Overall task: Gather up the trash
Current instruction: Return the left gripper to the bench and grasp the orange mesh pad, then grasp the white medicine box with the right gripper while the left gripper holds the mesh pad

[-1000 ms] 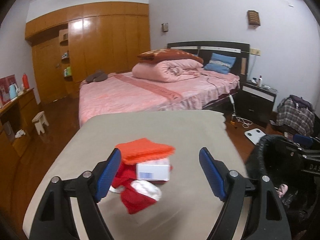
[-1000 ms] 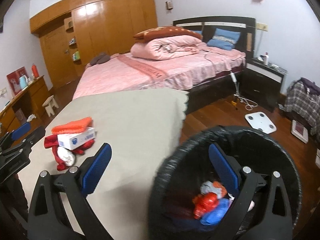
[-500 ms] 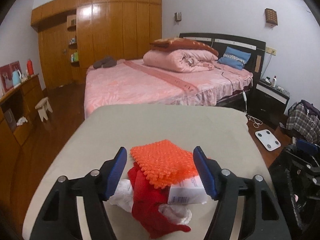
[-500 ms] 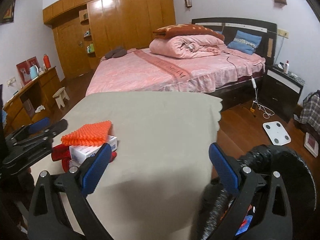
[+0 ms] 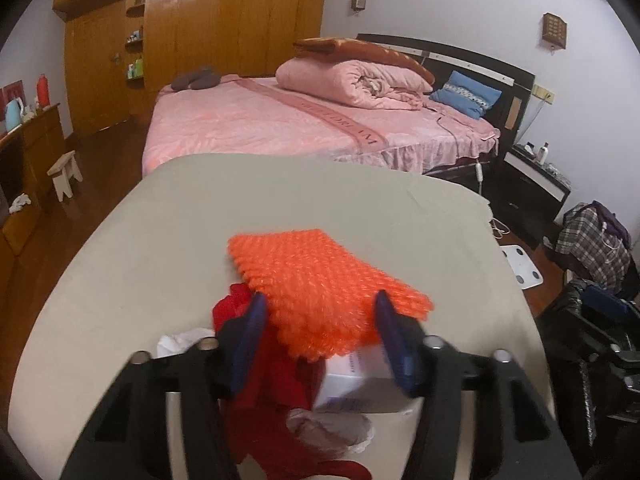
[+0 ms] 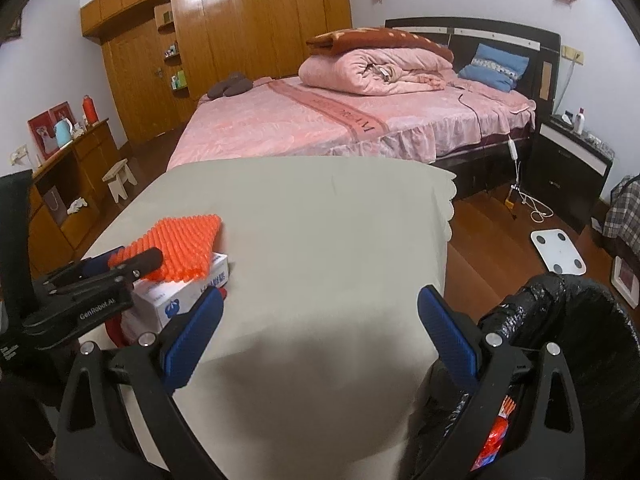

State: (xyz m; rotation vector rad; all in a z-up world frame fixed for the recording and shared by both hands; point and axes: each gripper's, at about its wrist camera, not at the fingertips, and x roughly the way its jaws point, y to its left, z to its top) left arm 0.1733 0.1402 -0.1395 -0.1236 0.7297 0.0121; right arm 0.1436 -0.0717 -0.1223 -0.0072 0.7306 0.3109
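My left gripper (image 5: pixel 320 334) straddles the near end of an orange bubble-wrap sheet (image 5: pixel 320 284), its blue fingers (image 5: pixel 248 340) set on either side; whether they actually press the sheet I cannot tell through the motion blur. The sheet tops a pile on the beige-covered table (image 5: pixel 360 200): a white box (image 6: pixel 180 300) beneath it, red cloth (image 5: pixel 280 384) and crumpled white paper (image 5: pixel 328 428) alongside. My right gripper (image 6: pixel 320 334) hangs spread over bare tabletop near the table's right edge, holding nothing. The black-lined trash bin (image 6: pixel 572 340) stands on the floor just right of the table, with colourful scraps inside.
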